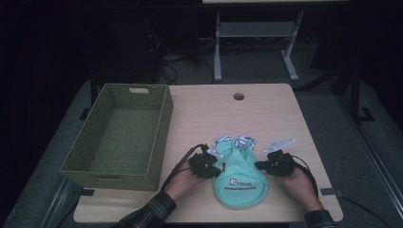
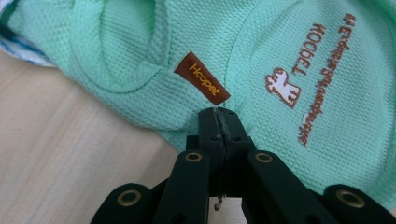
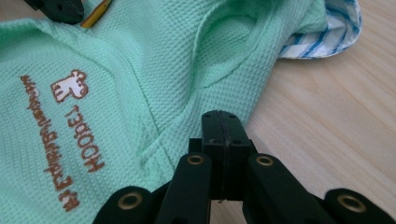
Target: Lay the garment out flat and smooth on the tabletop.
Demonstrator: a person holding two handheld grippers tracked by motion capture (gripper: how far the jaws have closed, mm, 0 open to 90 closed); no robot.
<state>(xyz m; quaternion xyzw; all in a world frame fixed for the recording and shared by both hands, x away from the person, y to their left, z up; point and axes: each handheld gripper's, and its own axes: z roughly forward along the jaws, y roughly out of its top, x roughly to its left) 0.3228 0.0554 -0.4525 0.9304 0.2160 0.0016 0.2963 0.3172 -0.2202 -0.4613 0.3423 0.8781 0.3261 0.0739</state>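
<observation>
garment (image 1: pixel 240 183) flat on table (image 1: pixel 266 109), front edge, between hands | left gripper (image 1: pixel 212 167) pinches its left edge, right gripper (image 1: pixel 261 166) its right edge | basket (image 1: pixel 159 142) lies left, nearer left hand

From above the person's side we look forward and down on the whole desk (image 1: pixel 266 109); its near edge lies at the bottom of the high view, the floor and a farther table's legs at the top. The left tool (image 1: pixel 216 164) and right tool (image 1: pixel 259 165) sit small in the near half, one at either side of the mint garment (image 1: pixel 240 183). In the left gripper view we look from very close along the left tool (image 2: pixel 215 112) across the garment (image 2: pixel 140 56) toward the right. The right gripper view, equally close, looks along the right tool (image 3: pixel 222 114) toward the left. All three views share the garment (image 3: pixel 140 70).
</observation>
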